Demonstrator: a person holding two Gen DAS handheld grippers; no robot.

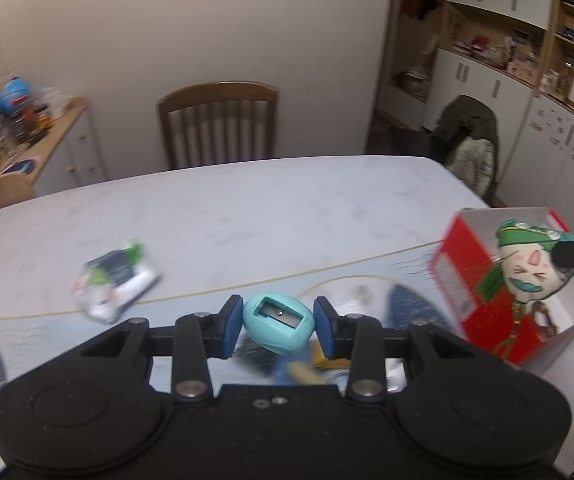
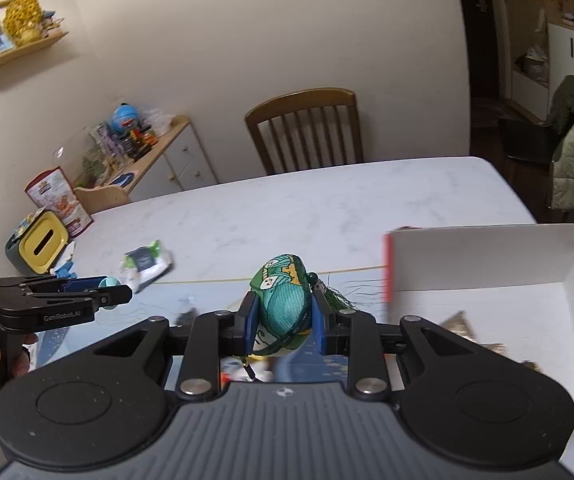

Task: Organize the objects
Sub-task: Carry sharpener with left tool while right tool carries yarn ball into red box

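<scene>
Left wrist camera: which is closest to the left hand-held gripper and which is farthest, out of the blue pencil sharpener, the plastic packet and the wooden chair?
1. Pencil sharpener: between the left hand-held gripper's fingers.
2. Plastic packet: on the table, ahead and left.
3. Wooden chair: beyond the table's far edge.

The right gripper [image 2: 283,314] clamped a green stuffed pouch [image 2: 283,298] between its blue pads, above the pale table [image 2: 287,208]. To its right stood a red box [image 2: 487,264] with a white interior, open at the top. At the left, the left gripper [image 2: 117,290] pinched a small teal object [image 2: 110,282]. A plastic packet [image 2: 147,266] lay on the table beyond it.
</scene>
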